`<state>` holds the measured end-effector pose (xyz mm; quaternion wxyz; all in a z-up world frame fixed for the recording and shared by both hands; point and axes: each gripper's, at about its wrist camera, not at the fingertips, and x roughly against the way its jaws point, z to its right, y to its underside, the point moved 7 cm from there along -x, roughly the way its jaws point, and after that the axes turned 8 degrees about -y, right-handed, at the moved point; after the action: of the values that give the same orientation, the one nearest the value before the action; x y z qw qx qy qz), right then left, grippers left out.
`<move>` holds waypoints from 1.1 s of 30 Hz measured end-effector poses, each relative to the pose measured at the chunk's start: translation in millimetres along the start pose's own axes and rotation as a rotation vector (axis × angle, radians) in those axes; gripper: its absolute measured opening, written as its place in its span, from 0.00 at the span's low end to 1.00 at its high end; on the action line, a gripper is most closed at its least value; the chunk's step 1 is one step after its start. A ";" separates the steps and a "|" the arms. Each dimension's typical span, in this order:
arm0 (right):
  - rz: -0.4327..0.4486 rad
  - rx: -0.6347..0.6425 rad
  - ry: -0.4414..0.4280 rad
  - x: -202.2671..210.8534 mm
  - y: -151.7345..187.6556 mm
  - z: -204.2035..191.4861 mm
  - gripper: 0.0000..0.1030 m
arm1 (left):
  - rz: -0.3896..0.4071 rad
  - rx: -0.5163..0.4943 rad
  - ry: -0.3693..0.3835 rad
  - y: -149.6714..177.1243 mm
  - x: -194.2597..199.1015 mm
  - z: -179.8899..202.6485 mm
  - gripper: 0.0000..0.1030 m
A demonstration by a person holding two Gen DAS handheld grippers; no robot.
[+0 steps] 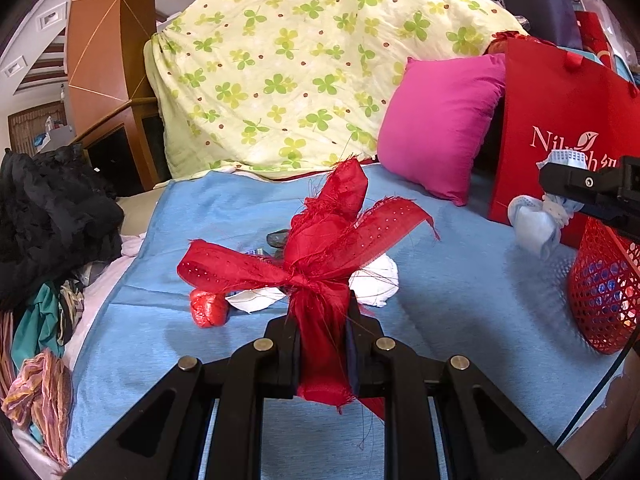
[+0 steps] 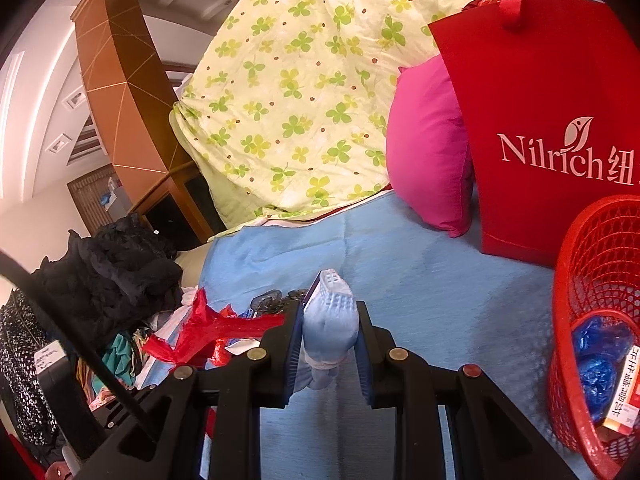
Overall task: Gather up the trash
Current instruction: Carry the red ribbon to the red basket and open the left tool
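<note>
2 grippers are seen at work over a blue bedspread (image 1: 440, 300), each clamped on 1 piece of trash. The left gripper (image 1: 323, 344) is closed narrowly on a knotted red fabric scrap (image 1: 328, 240), which is held upright with its frayed ends fanned out above the jaws. The right gripper (image 2: 329, 344) is closed on 1 bundled light-blue face mask (image 2: 330, 316), gripped between the 2 pads. 1 red mesh basket (image 2: 592, 280) is seen at 3 o'clock of the right gripper; 1 blue crumpled plastic piece (image 2: 600, 356) and 1 printed carton (image 2: 624, 392) are held inside it. On the bedspread at 12 o'clock of the left gripper, 2 white crumpled papers (image 1: 378, 280) and 1 red crumpled wrapper (image 1: 209, 308) are left lying. 1 pink pillow (image 1: 436, 120) and 1 red shopping bag (image 1: 560, 128) are propped behind.
</note>
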<state>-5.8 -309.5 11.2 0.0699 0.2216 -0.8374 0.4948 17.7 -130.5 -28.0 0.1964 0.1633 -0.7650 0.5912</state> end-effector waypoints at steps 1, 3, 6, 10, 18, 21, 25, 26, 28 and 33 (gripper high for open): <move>0.001 -0.002 0.001 0.3 -0.5 1.2 0.25 | 0.000 -0.002 0.001 0.1 -0.2 1.3 0.18; 0.002 -0.004 0.002 1.4 -1.7 3.2 0.25 | -0.003 -0.004 0.006 0.3 -1.1 4.6 0.18; 0.006 -0.008 0.006 3.2 -3.4 6.1 0.25 | -0.004 -0.011 0.012 0.4 -1.5 9.4 0.18; 0.026 -0.005 0.012 10.6 -6.9 9.8 0.25 | -0.002 -0.016 0.026 0.3 -0.9 14.7 0.18; 0.112 -0.012 0.034 37.2 -21.7 25.1 0.25 | 0.037 0.000 0.215 -2.3 13.2 38.0 0.18; 0.158 -0.032 0.046 51.7 -29.9 35.9 0.25 | 0.054 0.005 0.295 -2.3 20.2 49.9 0.18; 0.212 -0.074 0.070 70.3 -40.6 57.5 0.26 | 0.079 -0.012 0.372 -3.0 28.7 69.4 0.18; 0.224 -0.085 0.077 75.1 -43.0 63.6 0.26 | 0.079 -0.014 0.387 -3.4 30.6 73.5 0.18; 0.246 -0.106 0.091 84.8 -47.6 75.1 0.26 | 0.092 -0.027 0.402 -5.7 37.3 82.7 0.18; 0.313 -0.165 0.127 117.4 -55.5 104.4 0.26 | 0.123 -0.053 0.479 -23.4 65.9 117.1 0.19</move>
<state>-75.5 -457.6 42.7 0.0628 0.0505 -0.8932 0.4423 -40.9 -250.9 -2.1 0.3398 -0.0337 -0.7205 0.6035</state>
